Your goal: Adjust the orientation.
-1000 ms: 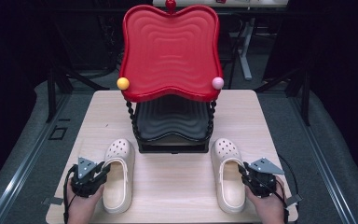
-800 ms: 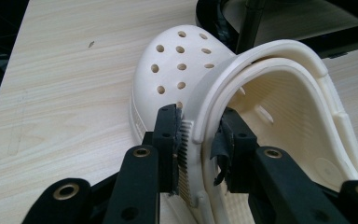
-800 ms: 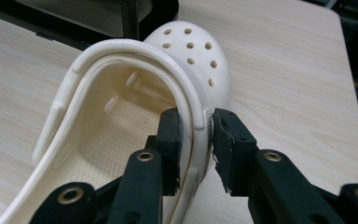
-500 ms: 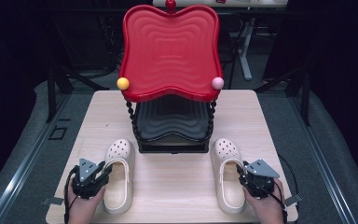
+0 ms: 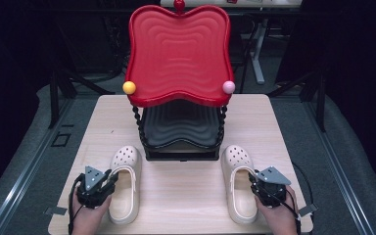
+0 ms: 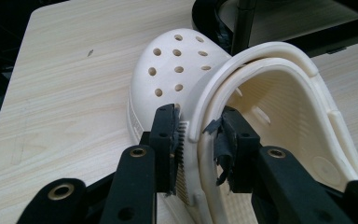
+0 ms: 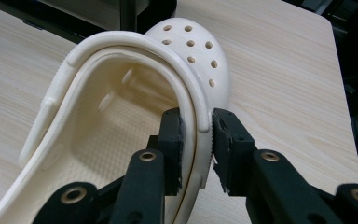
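Since a second ago nothing has shifted on the table; both clogs and both my hands sit where they were, only my jaws have just been closing on both sides.

Light wooden table carries everything. At its far middle stands the two-tier stand: big red wavy plastic tray on top, black wavy tray below, twisted black posts between. That stand is my landmark.

Left cream perforated foam clog lies just in front of the stand's left corner, toe toward it. Right cream perforated foam clog lies just in front of the stand's right corner, toe toward it too. The two are well apart.

My left gripper straddles the left clog's outer side wall and strap, pads pinching it. My right gripper pinches the right clog's outer side wall and strap the same way.
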`<state>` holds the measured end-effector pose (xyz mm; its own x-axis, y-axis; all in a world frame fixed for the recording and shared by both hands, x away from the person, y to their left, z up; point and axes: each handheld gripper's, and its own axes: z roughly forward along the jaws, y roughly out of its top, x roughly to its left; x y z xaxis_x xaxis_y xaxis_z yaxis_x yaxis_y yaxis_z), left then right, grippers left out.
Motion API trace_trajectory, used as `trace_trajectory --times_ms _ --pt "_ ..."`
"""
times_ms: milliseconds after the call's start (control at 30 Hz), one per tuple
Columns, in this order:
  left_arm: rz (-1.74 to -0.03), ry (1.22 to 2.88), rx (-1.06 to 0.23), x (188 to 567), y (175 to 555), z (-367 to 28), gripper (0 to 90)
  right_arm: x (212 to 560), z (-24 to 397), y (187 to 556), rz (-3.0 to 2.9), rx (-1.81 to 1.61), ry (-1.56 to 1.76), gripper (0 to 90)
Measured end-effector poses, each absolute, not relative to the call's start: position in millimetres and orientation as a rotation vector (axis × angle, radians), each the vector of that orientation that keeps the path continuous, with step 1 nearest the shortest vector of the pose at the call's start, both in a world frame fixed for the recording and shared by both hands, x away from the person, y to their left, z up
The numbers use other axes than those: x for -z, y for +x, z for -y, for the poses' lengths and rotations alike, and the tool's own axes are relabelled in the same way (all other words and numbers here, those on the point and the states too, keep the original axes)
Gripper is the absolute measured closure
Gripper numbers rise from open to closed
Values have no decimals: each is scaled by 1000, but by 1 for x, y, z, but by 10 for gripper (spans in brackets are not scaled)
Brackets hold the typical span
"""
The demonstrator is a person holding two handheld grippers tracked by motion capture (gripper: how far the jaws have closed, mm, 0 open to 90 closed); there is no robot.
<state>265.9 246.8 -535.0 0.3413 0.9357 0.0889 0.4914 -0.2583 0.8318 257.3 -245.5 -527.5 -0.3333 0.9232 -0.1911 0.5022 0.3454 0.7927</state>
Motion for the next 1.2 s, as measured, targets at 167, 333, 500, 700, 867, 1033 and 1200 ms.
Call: trace_trajectory --times_ms 167,333,500,700,867,1033,1200 --pt "-1256 1889 -784 534 266 -247 713 527 246 259 -1964 -850 1267 741" --pt "-1263 1898 -790 533 267 -246 737 525 247 259 -1957 -849 1304 755" --pt "-1282 1888 -764 529 266 -253 747 524 245 258 -1943 -859 1329 758" --pt "-1268 1862 -718 520 260 -258 748 513 243 249 -1919 -877 1347 767" --pt "-1221 1882 -725 510 254 -255 750 499 234 241 -1896 -888 1320 767" --pt "-1181 1871 -721 500 246 -254 750 488 228 232 -1883 -904 1314 767" --pt "-1148 1857 -710 489 236 -252 750 479 229 219 -1875 -949 1303 767"
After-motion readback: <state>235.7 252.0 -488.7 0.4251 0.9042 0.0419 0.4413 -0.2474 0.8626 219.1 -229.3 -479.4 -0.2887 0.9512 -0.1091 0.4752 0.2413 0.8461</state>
